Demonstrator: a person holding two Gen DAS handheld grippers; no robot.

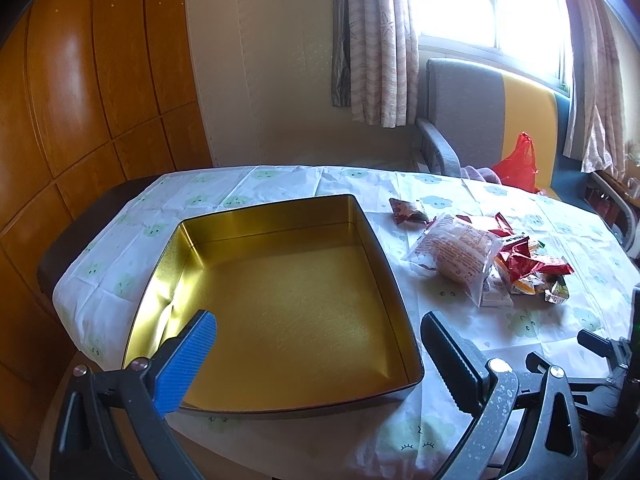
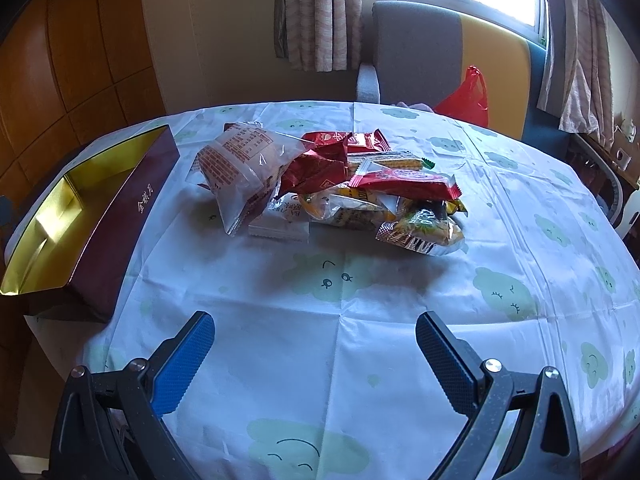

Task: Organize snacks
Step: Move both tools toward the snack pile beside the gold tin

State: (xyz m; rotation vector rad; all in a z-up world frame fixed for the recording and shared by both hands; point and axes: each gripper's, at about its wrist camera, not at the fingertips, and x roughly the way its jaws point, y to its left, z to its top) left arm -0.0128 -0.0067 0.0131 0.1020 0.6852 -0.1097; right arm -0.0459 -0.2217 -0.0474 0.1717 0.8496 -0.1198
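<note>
I saw the tin (image 1: 280,300) gold inside and maroon outside, at the left of the right-wrist frame. The surface (image 2: 360,340) wore a white cloth printed with pale green smiling clouds. The snack pile (image 2: 340,192) mixed red, yellow and clear wrappers. A red bag (image 1: 518,164) sat upper right.

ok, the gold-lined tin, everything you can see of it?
The square metal tin with gold interior sits open and upright on the cloud-print tablecloth, with no lid in view and nothing inside. It has rounded corners and a shiny brushed lining; its near-left wall looks dented. The outer wall is dark maroon with gold characters. The snack pile lies apart on its right. The left hand-held gripper hovers open above it.
</note>
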